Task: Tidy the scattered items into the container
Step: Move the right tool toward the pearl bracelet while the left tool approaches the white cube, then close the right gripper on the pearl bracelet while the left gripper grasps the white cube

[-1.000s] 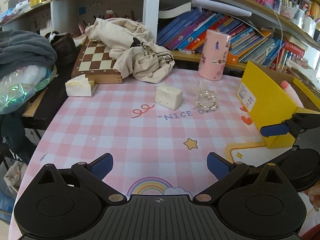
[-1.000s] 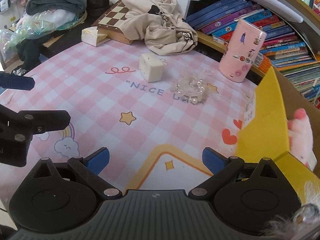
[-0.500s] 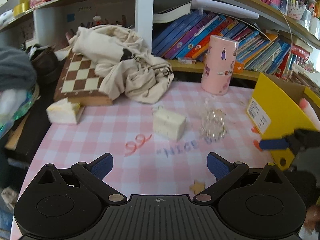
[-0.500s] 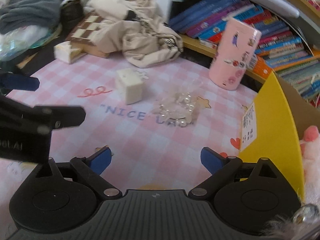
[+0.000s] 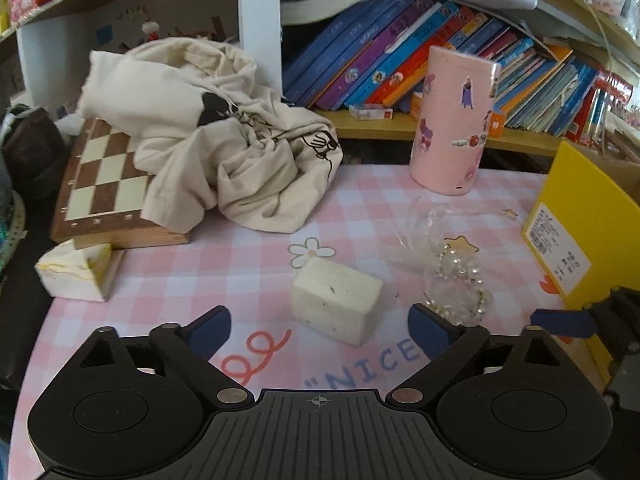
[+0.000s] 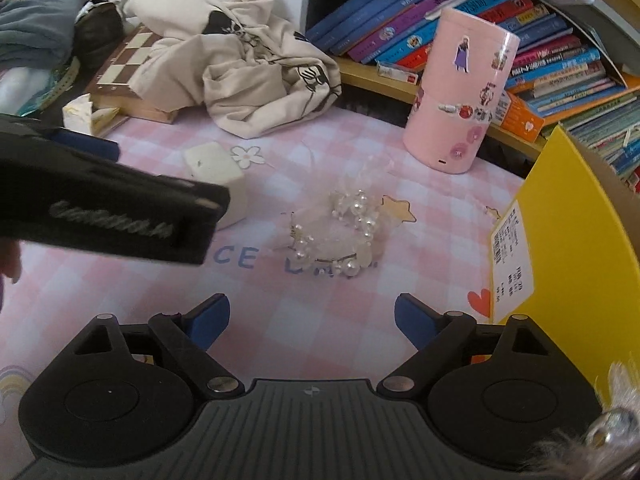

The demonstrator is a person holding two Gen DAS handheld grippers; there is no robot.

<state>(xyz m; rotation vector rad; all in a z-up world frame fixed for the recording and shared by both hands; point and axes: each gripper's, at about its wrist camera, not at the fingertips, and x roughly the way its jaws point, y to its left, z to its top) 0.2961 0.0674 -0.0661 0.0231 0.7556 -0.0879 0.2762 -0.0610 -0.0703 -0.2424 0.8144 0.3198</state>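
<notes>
Pink checked tablecloth (image 5: 248, 268) lies under both grippers. Left gripper (image 5: 318, 330) is wide but closing, the cream block (image 5: 336, 300) just ahead, long axis slanting left-far to right-near. Right gripper (image 6: 312, 318), also closing, is empty; the pearl bracelet (image 6: 340, 232) lies beyond. Only the right view shows its full ring, beside the yellow box (image 6: 576, 248)

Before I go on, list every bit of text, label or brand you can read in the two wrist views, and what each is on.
"NICE": printed on the pink checked tablecloth, opening quote mark before it; the rest is hidden.
"CE": same print in the right wrist view.
White label on the yellow box: too small to read.
Lettering on the left gripper body: blurred.
Book spines and pink canister stickers: unreadable.
</notes>
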